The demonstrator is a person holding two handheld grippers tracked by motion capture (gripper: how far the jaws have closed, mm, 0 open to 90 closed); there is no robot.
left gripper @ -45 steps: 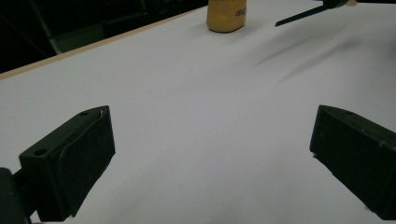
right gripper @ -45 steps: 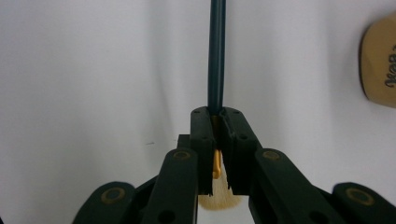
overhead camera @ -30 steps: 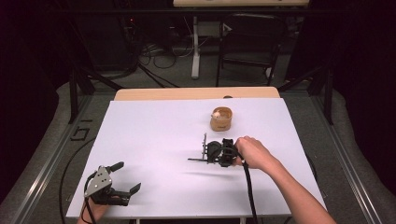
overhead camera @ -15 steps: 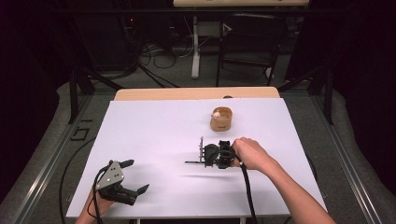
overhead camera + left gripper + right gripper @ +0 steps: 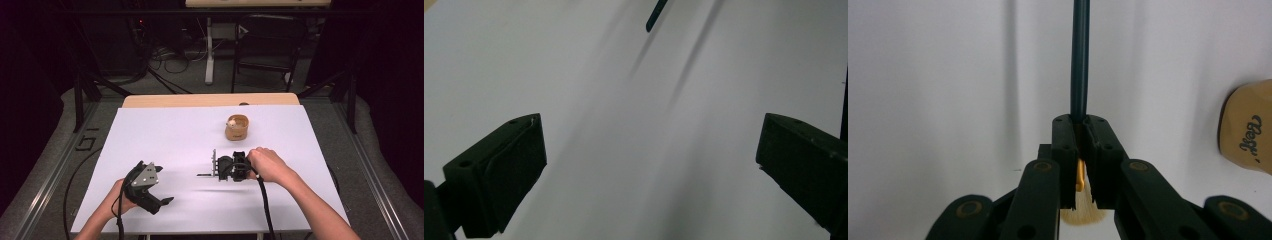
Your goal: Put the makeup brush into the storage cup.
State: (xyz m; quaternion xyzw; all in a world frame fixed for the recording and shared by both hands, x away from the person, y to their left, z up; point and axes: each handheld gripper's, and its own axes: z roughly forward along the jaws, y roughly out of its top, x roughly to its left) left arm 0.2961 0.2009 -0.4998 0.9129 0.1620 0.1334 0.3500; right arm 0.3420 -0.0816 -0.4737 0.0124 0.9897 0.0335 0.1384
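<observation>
Bright, even light on the white table point(image 5: 165, 135); dark surroundings; soft streaked shadows, motion-blurred close up.

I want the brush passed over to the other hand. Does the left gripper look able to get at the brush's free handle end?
Probably yes. The left gripper is open and holds nothing, and bare white table lies between it and the brush, whose dark handle sticks out of the right gripper toward the left.

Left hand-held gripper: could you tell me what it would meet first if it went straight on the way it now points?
Probably the white table sheet; the open left hand-held gripper tilts down at it. Farther along lies the dark green brush handle's tip.
</observation>
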